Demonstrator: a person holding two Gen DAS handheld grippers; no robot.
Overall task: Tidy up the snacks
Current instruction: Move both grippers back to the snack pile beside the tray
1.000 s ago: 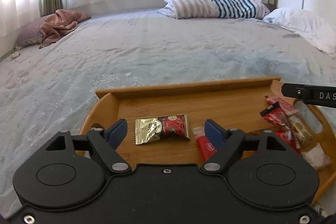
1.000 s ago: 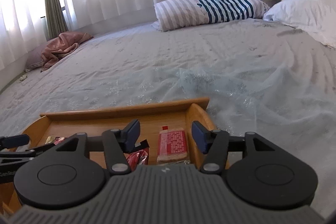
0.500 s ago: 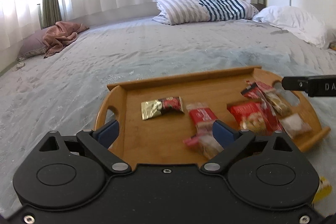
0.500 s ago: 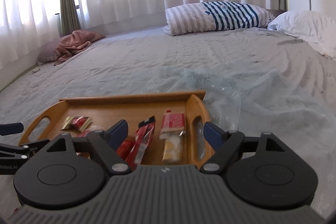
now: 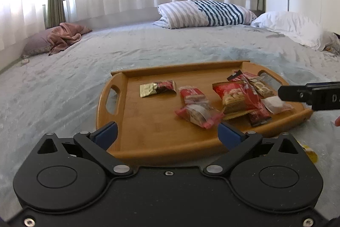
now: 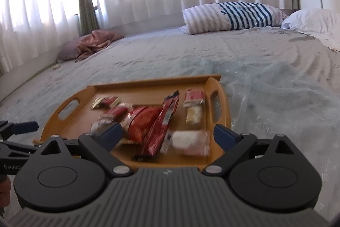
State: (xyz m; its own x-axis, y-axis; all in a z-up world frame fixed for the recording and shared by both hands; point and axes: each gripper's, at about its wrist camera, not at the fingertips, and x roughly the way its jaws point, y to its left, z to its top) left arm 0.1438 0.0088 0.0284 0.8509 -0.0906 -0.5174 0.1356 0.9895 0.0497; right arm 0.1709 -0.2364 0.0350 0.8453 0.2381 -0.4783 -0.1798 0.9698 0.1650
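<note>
A wooden tray (image 5: 148, 129) (image 6: 148, 88) with cut-out handles lies on the bed and holds several snack packets. A gold-and-red packet (image 5: 157, 88) sits at its left. A red packet (image 5: 192, 94) and a clear-ended one (image 5: 199, 113) lie mid-tray. A large red packet (image 5: 233, 97) (image 6: 142, 120) and a pale one (image 5: 274, 104) (image 6: 189, 140) are at the right. My left gripper (image 5: 166, 134) hangs over the tray's near edge, jaws opening wide, nothing between them. My right gripper (image 6: 167, 134) is over the tray's near right end, jaws opening, gripping nothing. One of its black fingers (image 5: 308, 95) shows in the left wrist view.
The bed has a grey-blue cover (image 5: 63, 88). A striped pillow (image 5: 204, 13) and a white pillow (image 5: 291, 27) lie at the far side. A pink blanket (image 5: 63, 37) is at the far left. Clear plastic sheet (image 6: 265, 99) spreads right of the tray. Something yellow (image 5: 308, 152) lies beside the tray.
Both grippers have pulled back from the tray and their jaws have spread wider. More of the tray and its packets shows in both views.
</note>
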